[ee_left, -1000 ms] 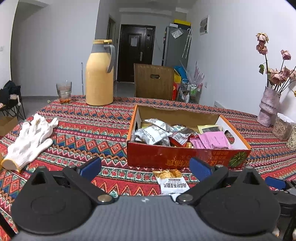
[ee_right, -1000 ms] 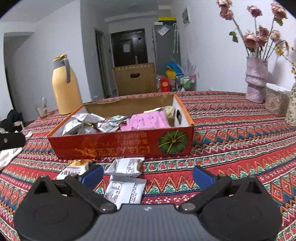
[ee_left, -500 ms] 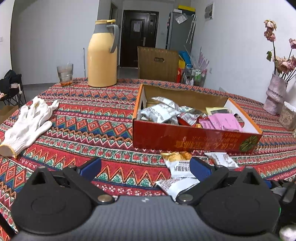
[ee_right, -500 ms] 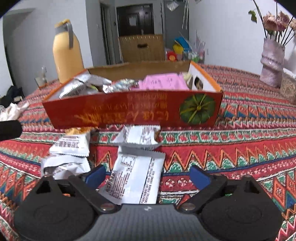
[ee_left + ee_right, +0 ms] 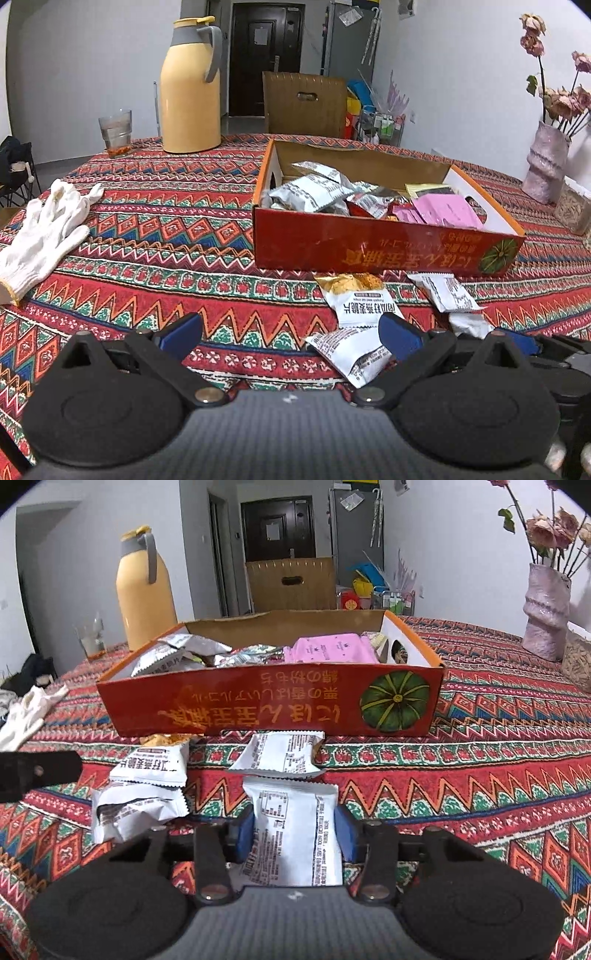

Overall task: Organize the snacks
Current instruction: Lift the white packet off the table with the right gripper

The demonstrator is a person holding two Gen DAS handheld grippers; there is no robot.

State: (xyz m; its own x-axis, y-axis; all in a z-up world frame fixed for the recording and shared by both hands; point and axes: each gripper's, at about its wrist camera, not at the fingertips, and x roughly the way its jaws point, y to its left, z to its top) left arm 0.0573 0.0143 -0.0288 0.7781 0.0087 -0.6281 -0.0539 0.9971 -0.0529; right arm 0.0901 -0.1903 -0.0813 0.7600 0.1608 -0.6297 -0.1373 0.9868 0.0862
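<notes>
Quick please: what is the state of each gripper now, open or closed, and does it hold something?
Left gripper: open, holding nothing.
Right gripper: jaws have just been closing, now on a white snack packet.

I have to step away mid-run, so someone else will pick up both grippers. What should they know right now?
Right gripper: jaws have just been closing around a white snack packet lying on the tablecloth; pads sit at its edges, so confirm the grip before lifting.
Left gripper: open, empty, low over the cloth near the crumpled packet.
Red box: already holds several silver and pink packets.
Left to do: four packets remain in front of the box, counting the one between the right jaws, plus the gold-topped packet and another white packet against the box wall.
</notes>
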